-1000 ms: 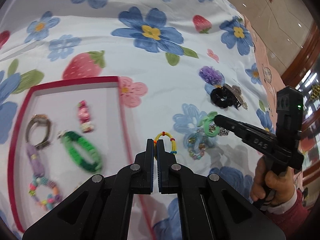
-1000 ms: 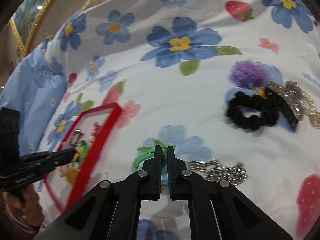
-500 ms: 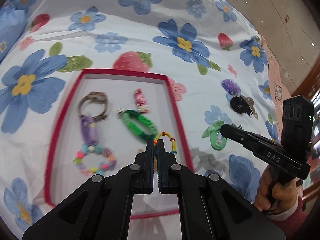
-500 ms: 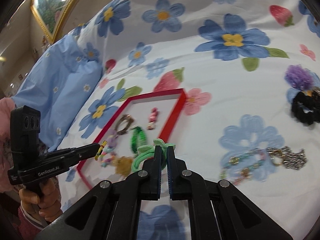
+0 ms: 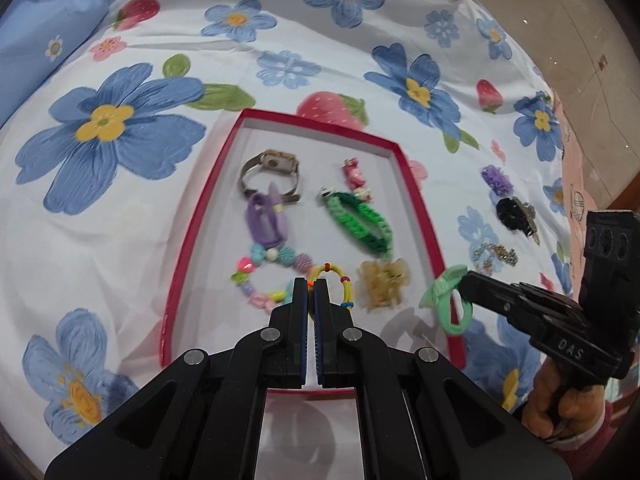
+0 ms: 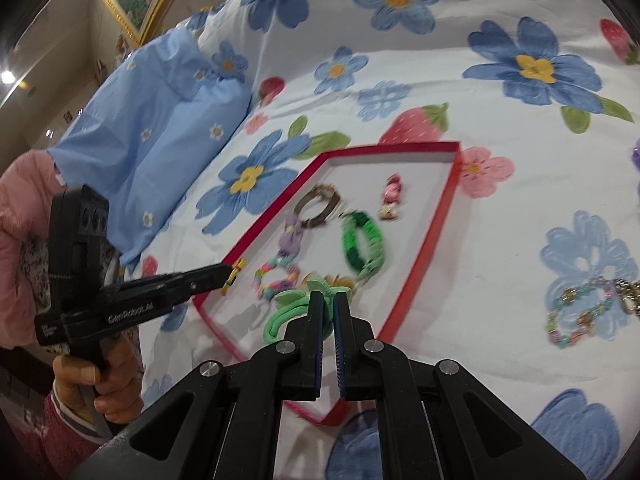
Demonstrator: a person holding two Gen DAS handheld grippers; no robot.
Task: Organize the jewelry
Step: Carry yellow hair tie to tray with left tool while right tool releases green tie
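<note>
We see the left gripper [image 5: 311, 286] closed on a thin yellow elastic loop [image 5: 334, 286], standing upright over the red-rimmed tray [image 5: 420, 208]. The right gripper [image 6: 328, 300] pinches a soft green hair tie [image 6: 290, 312] above the tray's near right edge.

The tray [image 5: 416, 196] is red-rimmed with a white floor. The bedsheet [image 5: 280, 32] is white with blue flowers and strawberries.

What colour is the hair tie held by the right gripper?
Light green hair tie, held in the right gripper; the left wrist view shows it best.
</note>
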